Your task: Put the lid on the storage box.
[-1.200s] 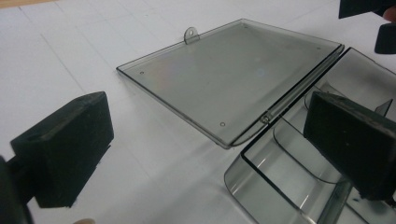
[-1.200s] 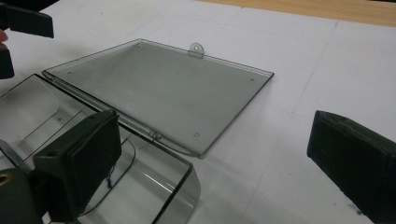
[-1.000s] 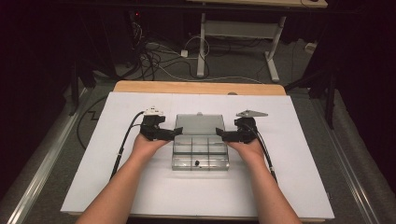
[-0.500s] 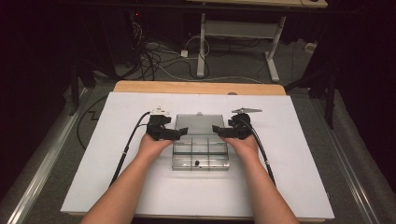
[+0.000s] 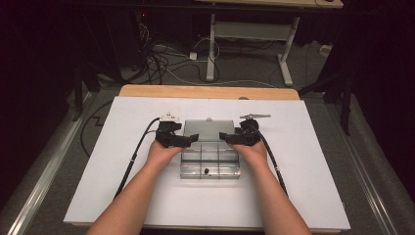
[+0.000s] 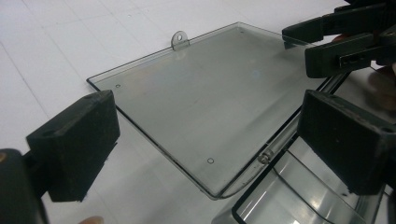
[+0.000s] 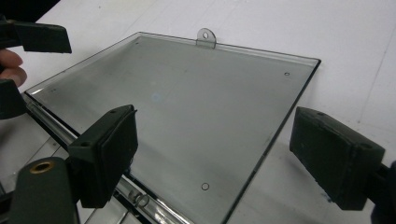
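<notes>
A clear plastic compartment box sits mid-table, its lid folded back flat on the white board behind it. My left gripper and right gripper point at each other over the hinge line. In the left gripper view my left gripper stands open over the lid, with the right gripper at top right. In the right gripper view my right gripper is open. Its jaws have just been closing slightly, astride the lid's edge without touching it.
The white board covers the table, with a wooden strip along its far edge. A small dark piece lies in a front compartment. The lid's tab points away. Cables and desk legs are on the floor beyond.
Both hands have moved inward toward each other, from the box's sides to over the hinge end of the lid. The box and lid have not shifted.
</notes>
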The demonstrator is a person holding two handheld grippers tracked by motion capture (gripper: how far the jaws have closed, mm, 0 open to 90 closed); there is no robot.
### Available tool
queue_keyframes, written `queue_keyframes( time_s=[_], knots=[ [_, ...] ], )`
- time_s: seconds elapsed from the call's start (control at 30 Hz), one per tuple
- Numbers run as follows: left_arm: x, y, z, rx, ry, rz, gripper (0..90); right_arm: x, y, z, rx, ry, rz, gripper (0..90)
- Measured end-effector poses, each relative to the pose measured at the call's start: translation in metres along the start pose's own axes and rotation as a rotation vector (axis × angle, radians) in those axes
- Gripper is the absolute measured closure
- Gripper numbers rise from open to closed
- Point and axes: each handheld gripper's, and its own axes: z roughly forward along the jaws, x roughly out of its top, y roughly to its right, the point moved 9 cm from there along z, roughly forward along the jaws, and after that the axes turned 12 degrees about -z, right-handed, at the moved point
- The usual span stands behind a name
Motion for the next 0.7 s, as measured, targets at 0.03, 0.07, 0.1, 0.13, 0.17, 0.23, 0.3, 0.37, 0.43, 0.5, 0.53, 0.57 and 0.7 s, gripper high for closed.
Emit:
queue_keyframes(
  time_s=[0.03, 0.07, 0.1, 0.13, 0.17, 0.23, 0.3, 0.37, 0.43, 0.5, 0.53, 0.57, 0.7],
  knots=[
    [-0.0002, -0.0004, 0.0002, 0.001, -0.001, -0.001, 5.1, -0.0005, 0.0002, 0.0005, 0.009, 0.001, 0.011, 16.0],
    [-0.0003, -0.0006, 0.0004, 0.0, -0.001, -0.003, 5.1, -0.0008, 0.0, 0.0009, 0.018, 0.002, 0.021, 15.9],
    [-0.0003, -0.0007, 0.0007, 0.001, -0.001, -0.005, 5.1, -0.0013, 0.0, 0.0014, 0.025, 0.001, 0.03, 15.9],
    [-0.0003, -0.0008, 0.0008, 0.002, -0.003, -0.006, 5.1, -0.0016, -0.0001, 0.0017, 0.03, 0.002, 0.044, 15.9],
    [-0.0001, -0.0011, 0.0006, 0.003, -0.003, -0.006, 5.1, -0.0019, 0.0003, 0.0019, 0.034, 0.002, 0.047, 15.9],
    [0.0001, -0.0018, 0.0002, 0.003, -0.003, -0.012, 5.1, -0.0025, 0.0002, 0.0023, 0.047, 0.001, 0.064, 16.0],
    [-0.0005, -0.0037, -0.0001, 0.007, -0.009, -0.013, 5.1, -0.0035, -0.0009, 0.0023, 0.064, -0.006, 0.082, 16.5],
    [-0.001, -0.005, -0.0002, 0.007, -0.014, -0.02, 5.1, -0.0036, -0.0014, 0.0025, 0.072, -0.007, 0.091, 17.7],
    [-0.0012, -0.0049, -0.0003, 0.005, -0.016, -0.021, 5.0, -0.0037, -0.0023, 0.0021, 0.08, -0.007, 0.099, 19.1],
    [-0.0011, -0.0046, 0.0, 0.004, -0.016, -0.023, 5.0, -0.0037, -0.0025, 0.0019, 0.082, -0.007, 0.098, 20.0],
    [-0.0011, -0.0045, 0.0002, 0.003, -0.015, -0.024, 5.0, -0.0038, -0.0028, 0.0016, 0.084, -0.007, 0.1, 20.6],
    [-0.0011, -0.0046, 0.0006, 0.004, -0.016, -0.027, 5.0, -0.0039, -0.0033, 0.0011, 0.085, -0.009, 0.107, 21.2],
    [-0.0014, -0.0066, 0.0014, 0.004, -0.022, -0.049, 4.6, -0.0032, -0.0039, -0.0004, 0.077, -0.001, 0.093, 23.8]
  ],
)
